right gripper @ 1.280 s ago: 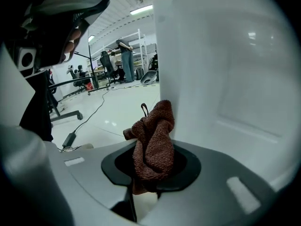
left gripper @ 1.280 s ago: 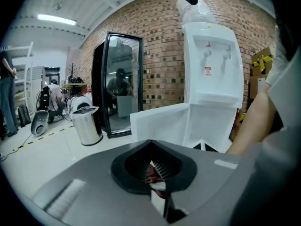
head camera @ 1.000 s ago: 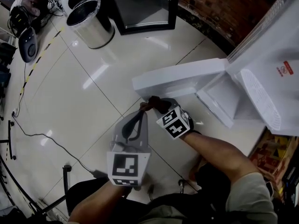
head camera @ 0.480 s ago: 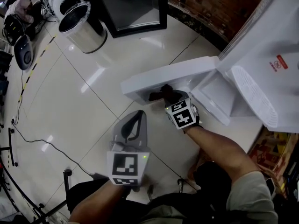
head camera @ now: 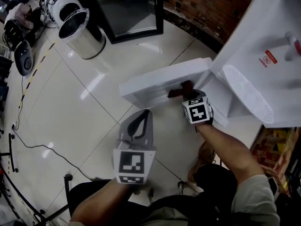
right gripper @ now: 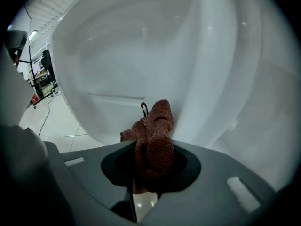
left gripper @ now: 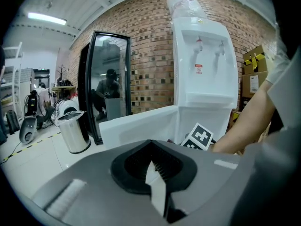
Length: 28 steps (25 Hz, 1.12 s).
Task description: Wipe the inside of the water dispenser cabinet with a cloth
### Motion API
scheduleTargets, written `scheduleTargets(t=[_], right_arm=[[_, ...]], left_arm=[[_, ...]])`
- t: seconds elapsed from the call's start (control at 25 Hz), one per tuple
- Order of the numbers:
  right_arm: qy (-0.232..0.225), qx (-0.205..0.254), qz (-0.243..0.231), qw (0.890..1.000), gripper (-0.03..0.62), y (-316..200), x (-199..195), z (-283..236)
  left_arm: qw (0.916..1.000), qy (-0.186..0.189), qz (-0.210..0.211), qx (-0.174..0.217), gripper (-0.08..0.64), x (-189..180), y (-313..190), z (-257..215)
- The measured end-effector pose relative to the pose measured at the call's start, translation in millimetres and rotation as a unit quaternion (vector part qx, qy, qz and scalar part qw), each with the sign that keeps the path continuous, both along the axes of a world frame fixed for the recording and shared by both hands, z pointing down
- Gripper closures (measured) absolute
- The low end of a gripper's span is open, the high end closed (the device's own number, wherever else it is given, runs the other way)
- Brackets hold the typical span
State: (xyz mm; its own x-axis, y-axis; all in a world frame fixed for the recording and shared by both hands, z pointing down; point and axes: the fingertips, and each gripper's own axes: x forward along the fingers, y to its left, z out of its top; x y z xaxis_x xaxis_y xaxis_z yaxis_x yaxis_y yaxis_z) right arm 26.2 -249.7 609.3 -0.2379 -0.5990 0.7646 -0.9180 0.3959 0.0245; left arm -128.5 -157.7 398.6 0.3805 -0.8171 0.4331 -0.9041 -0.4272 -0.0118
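Clamping a bunched, nubby rust-brown cloth in the right tongs, its long axis standing toward 12 o'clock, aiming into the smooth white plastic cabinet hollow just ahead; contact unclear. Holding the left tongs pressed together, empty, at 7 o'clock of the open door, farther off.
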Motion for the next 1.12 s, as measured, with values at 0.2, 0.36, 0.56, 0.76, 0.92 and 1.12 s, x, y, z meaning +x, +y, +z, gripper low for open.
scheduleTargets(t=[0.2,0.36,0.56,0.76,0.92,1.12], right_arm=[[0.017,0.0,0.022,1.0,0.484,6,35,-2],[0.025,0.003,0.024,0.999,0.484,7,41,-6],[0.04,0.0,0.027,0.999,0.484,9,46,-7],[0.024,-0.004,0.012,1.0,0.483,21,32,-3],[-0.029,-0.003,-0.082,0.996,0.483,40,-35,3],[-0.079,-0.036,-0.202,0.975,0.482,74,-142,17]], left_arm=[[0.9999,-0.001,0.013,0.01,0.56,11,3,-2],[0.9998,-0.007,0.02,0.002,0.56,17,7,6],[0.9994,-0.02,0.024,-0.017,0.56,11,12,21],[0.9988,-0.031,0.02,-0.033,0.56,-9,18,35],[0.9985,-0.026,-0.007,-0.048,0.56,-38,23,41],[0.9988,-0.002,-0.027,-0.04,0.56,-54,26,27]])
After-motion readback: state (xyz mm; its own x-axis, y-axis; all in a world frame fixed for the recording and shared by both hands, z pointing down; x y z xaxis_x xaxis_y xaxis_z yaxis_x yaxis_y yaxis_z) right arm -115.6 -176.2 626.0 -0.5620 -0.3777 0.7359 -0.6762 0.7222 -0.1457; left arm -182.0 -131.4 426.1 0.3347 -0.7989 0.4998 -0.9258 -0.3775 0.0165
